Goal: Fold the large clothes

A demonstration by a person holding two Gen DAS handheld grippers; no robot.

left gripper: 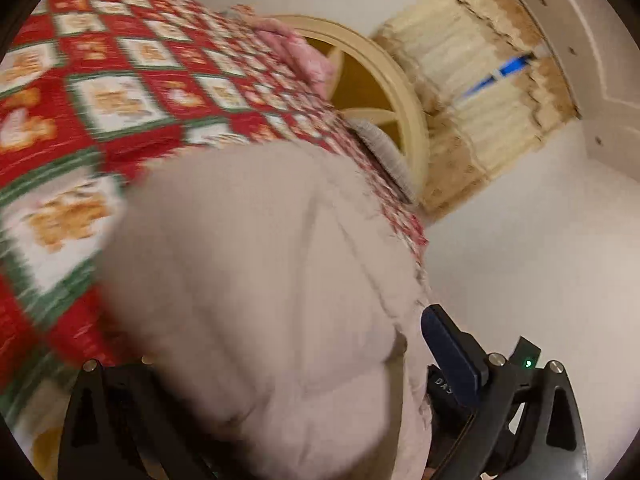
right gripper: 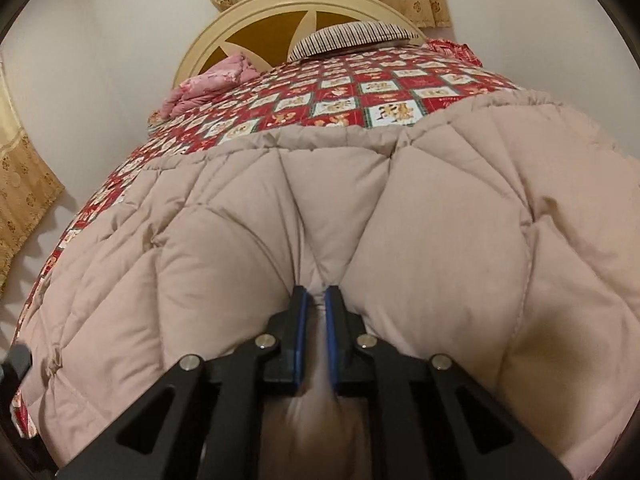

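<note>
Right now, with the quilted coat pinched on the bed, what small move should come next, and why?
Probably carry the pinched fold forward over the coat: the right gripper has beige fabric between its jaws, and the garment still lies spread across the red bedspread.

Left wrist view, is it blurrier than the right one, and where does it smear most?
Left wrist view: yes, motion-smeared, worst on the checked bedspread and beige padded coat. Right wrist view: sharp, the coat's quilting crisp, only fisheye bending at the headboard.
</note>
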